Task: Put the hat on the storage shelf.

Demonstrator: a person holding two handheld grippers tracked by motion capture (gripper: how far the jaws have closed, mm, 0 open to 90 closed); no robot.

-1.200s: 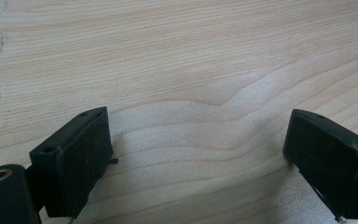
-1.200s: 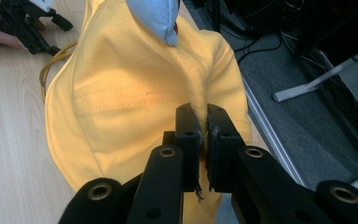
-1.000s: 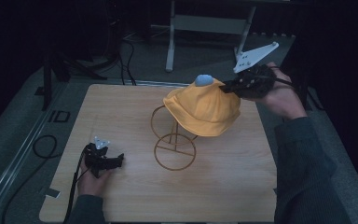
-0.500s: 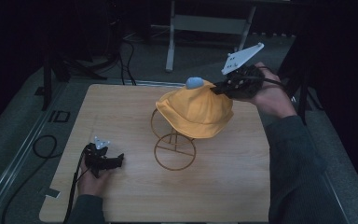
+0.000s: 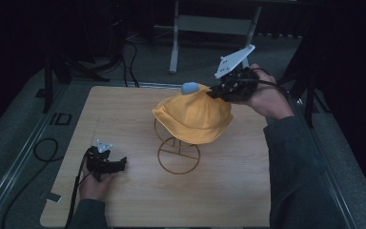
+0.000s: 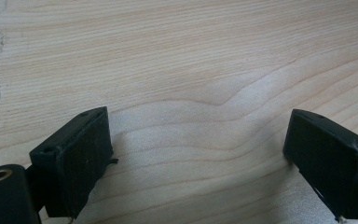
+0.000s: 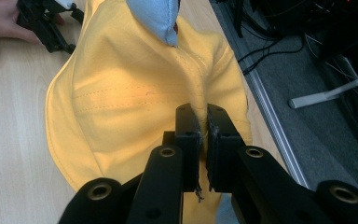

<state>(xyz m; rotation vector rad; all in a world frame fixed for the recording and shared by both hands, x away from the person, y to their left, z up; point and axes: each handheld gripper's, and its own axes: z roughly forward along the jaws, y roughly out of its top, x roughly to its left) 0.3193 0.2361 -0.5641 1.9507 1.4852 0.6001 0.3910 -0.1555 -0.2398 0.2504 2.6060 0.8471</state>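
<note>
On the wooden tabletop (image 5: 248, 191) there is one yellow hat (image 5: 193, 117), one wire stand (image 5: 177, 155) of brownish metal, and two grippers, one in each of the person's hands. The hat sits over the top of the stand near the middle of the tabletop, with one pale blue patch (image 5: 189, 88) showing at its far edge. The right gripper (image 5: 217, 93) reaches in from the far right side, and its jaws are pressed together on a fold of the hat's yellow fabric; in the right gripper view the cloth (image 7: 135, 93) rises as a pinched ridge straight out of the gap between the two black pads and spreads away ahead of them, the blue patch (image 7: 156, 18) lying beyond. The left gripper (image 5: 119, 164) rests at the near left of the tabletop, well apart from the hat, and in the left gripper view its jaws stand spread wide over bare wood grain (image 6: 191, 70) with nothing between them. The hat covers the upper part of the stand, so how it hangs there cannot be made out. The room beyond the tabletop is dark, and the blue patch is cut off at the top of the right gripper view.
</note>
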